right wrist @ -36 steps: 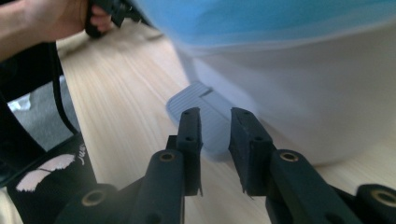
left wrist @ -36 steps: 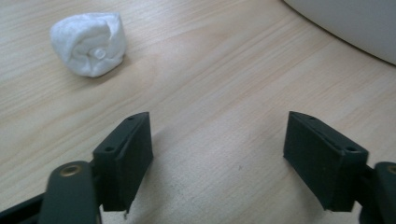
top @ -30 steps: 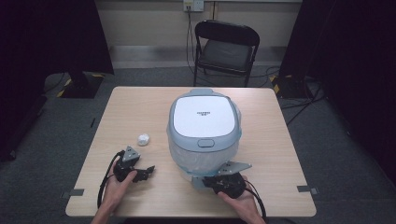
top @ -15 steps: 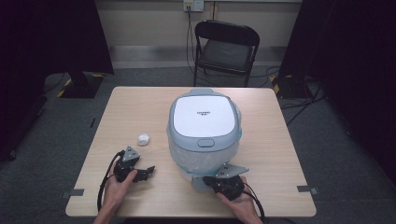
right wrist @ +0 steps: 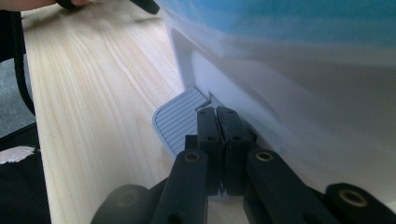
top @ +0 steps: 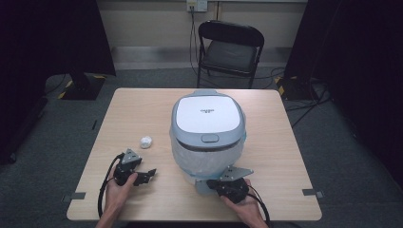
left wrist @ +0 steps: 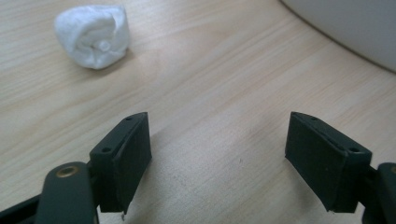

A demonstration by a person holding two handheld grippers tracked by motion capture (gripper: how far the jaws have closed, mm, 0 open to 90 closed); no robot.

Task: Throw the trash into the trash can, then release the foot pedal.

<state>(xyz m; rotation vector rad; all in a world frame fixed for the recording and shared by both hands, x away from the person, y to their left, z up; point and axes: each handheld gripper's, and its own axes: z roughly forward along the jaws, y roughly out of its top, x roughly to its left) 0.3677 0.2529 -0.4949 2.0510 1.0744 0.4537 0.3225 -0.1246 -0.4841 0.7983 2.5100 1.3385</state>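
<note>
A bin [top: 207, 142] with a white lid [top: 206, 113] and a blue liner stands mid-table; its wall [right wrist: 289, 93] fills the right gripper view. My right gripper [top: 212, 183] is at its front base, shut, its tips [right wrist: 217, 113] resting on the bin's grey ribbed pedal [right wrist: 180, 119]. A crumpled white tissue [top: 146, 141] lies left of the bin. My left gripper [top: 148, 174] rests on the table below it, open, with nothing between its fingers [left wrist: 217, 135]. The tissue [left wrist: 93, 35] lies beyond its left jaw.
The wooden table [top: 285, 156] has bare room to the right of the bin and behind it. A black folding chair [top: 230, 47] stands past the far edge. Tape marks sit near the front corners.
</note>
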